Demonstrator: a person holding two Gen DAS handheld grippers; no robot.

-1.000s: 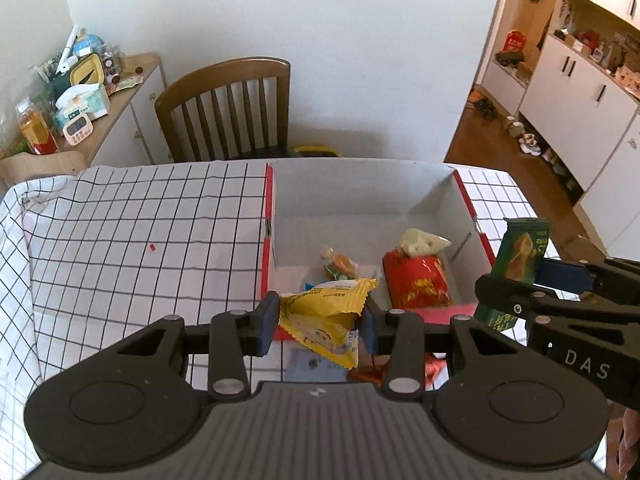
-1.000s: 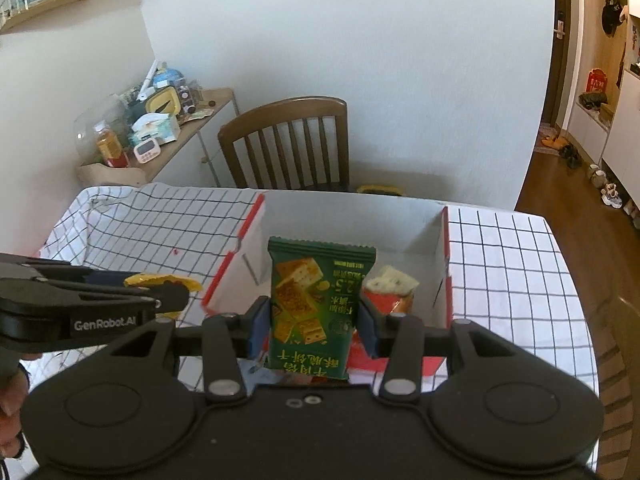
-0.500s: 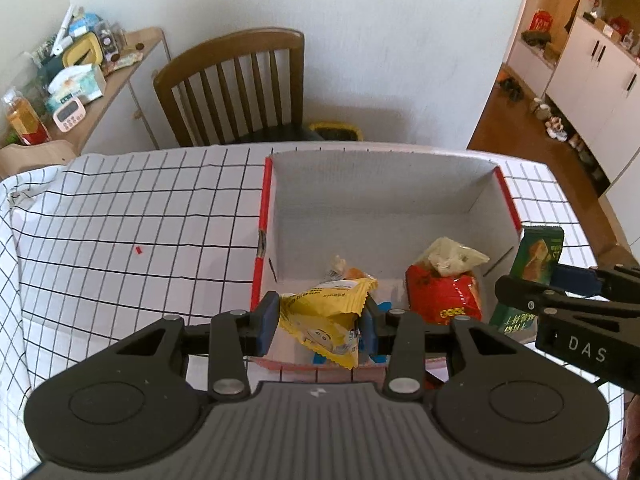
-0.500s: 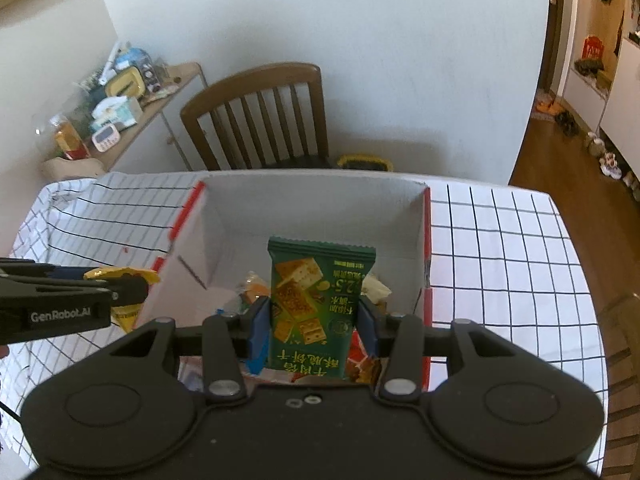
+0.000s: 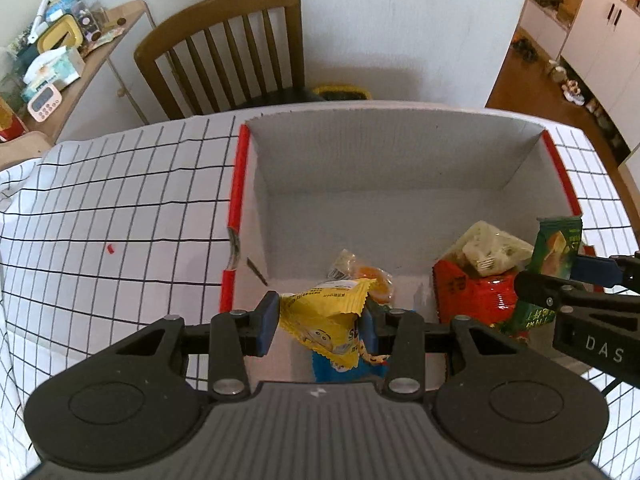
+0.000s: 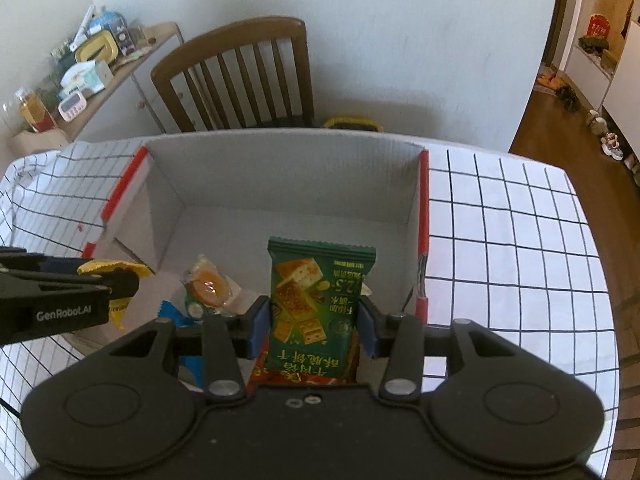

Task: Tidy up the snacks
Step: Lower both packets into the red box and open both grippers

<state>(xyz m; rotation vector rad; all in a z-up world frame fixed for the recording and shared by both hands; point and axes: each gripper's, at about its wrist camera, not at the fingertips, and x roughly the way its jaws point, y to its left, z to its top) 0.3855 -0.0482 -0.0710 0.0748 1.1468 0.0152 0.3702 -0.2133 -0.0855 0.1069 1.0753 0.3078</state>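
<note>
The left claw (image 5: 320, 322) grips a yellow snack bag (image 5: 326, 320) over the box (image 5: 380, 156). At its 3 o'clock, the right claw (image 6: 311, 328) clamps a green cracker packet (image 6: 316, 304) above the red bag (image 5: 472, 292).

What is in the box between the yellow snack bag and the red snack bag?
A small orange snack packet lies on the box floor between the yellow bag and the red bag, then bare floor. The left wrist view shows it.

"DAS" on right gripper (image 5: 560, 280), "GenRobot.AI" on left gripper (image 6: 116, 280), "2.5" on green pkt (image 6: 316, 300)
</note>
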